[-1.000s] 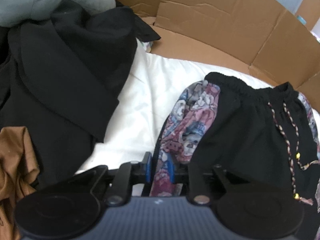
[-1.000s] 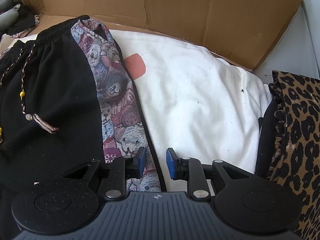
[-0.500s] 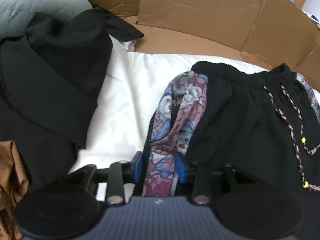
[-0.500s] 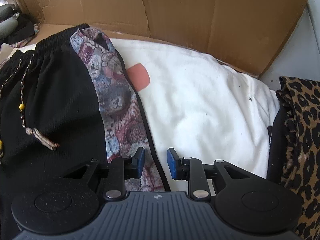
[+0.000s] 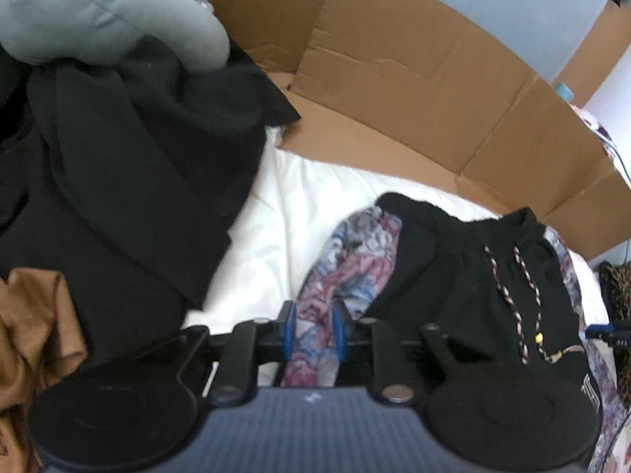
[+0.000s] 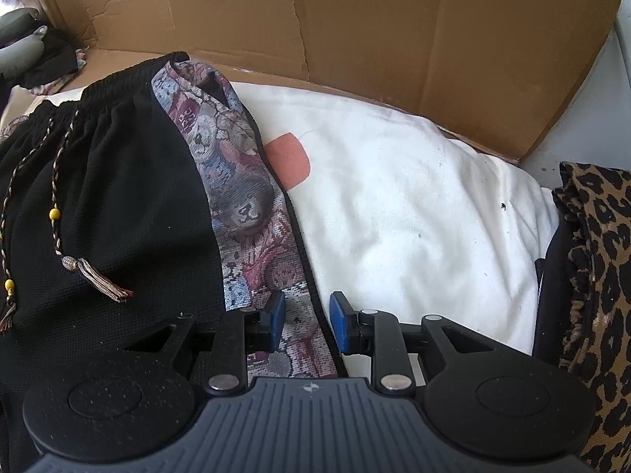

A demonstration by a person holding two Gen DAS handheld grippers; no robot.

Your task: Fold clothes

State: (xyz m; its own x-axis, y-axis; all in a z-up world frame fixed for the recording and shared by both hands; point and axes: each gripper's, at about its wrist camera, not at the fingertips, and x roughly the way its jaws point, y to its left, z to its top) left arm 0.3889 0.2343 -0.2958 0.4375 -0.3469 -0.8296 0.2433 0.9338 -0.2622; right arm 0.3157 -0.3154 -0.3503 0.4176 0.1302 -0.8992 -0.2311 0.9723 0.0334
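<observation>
We see the shorts (image 5: 465, 287) spread on a white sheet (image 5: 299, 213), their black front facing up and a patterned side panel (image 5: 347, 260) running down each edge; a braided drawstring (image 5: 524, 295) with yellow beads trails down the black cloth. Our left gripper (image 5: 313, 333) has the bunched patterned panel between its blue pads, and its jaws are closing, the cloth squeezed narrow where it passes between them and rising in a fold from the sheet. Our right gripper (image 6: 303, 323) sits over the other patterned panel (image 6: 244, 213) at that side of the shorts; its pads stand a little apart with the panel's dark edge lying between them, and we cannot tell whether they pinch the cloth or merely straddle it. In the right wrist view a tassel (image 6: 98, 276) lies on the black fabric, and a reddish patch (image 6: 290, 159) shows on the sheet just beside the panel. Brown cardboard (image 6: 355, 39) stands behind the sheet; a heap of black clothing (image 5: 118, 181) lies at the left with a grey cushion (image 5: 102, 12) above it and a brown garment (image 5: 35, 327) below; a leopard-print cloth (image 6: 595, 276) lies at the far right.
</observation>
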